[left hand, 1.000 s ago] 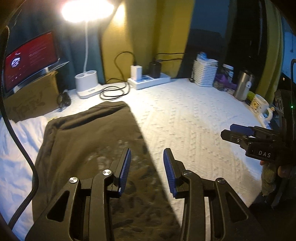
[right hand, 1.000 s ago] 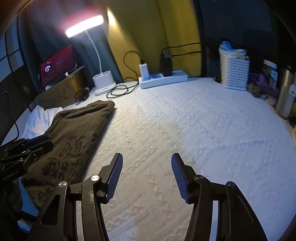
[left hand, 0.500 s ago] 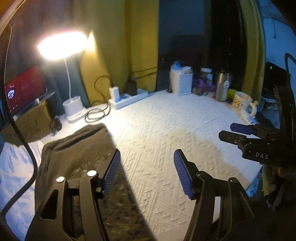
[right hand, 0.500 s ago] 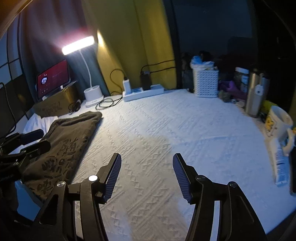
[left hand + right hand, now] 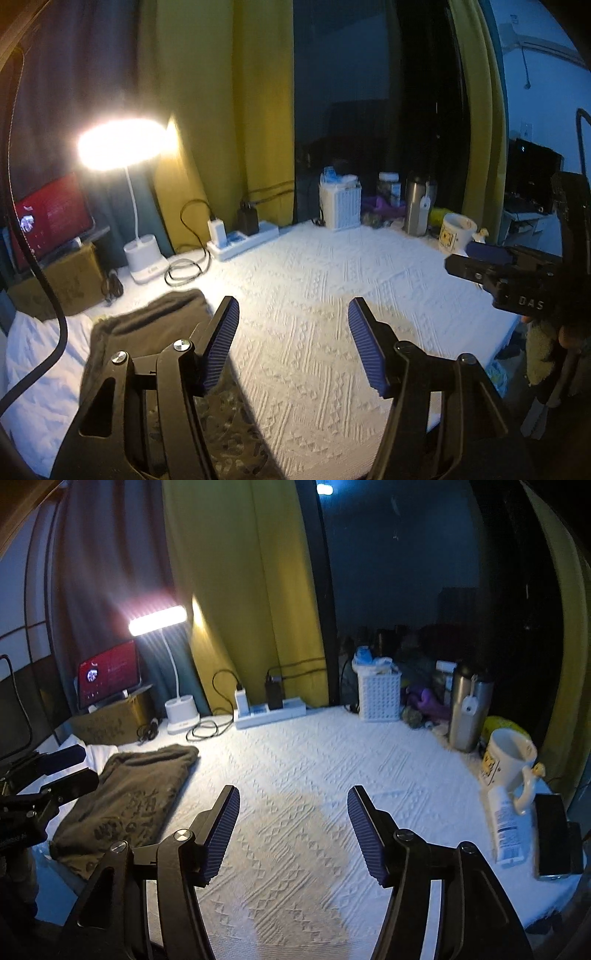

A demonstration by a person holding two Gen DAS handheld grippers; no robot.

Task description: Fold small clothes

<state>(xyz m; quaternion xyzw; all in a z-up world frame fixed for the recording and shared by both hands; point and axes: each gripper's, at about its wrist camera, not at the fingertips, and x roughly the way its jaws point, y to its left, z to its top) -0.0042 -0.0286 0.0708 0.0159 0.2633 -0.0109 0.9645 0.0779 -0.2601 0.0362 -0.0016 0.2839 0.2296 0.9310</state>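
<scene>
lamp (image 5: 180, 710), power strip (image 5: 271, 712), basket (image 5: 379, 694), mug (image 5: 511, 766)

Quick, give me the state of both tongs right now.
Left tongs: open, have just been opening, nothing between them; the folded dark garment lies below.
Right tongs: open, have just been opening, holding nothing.

Black angular frames, silver screws at pivots; ribbed blue pads on fingers (image 5: 221, 347); white "DAS" lettering; black cable (image 5: 44, 295).
</scene>
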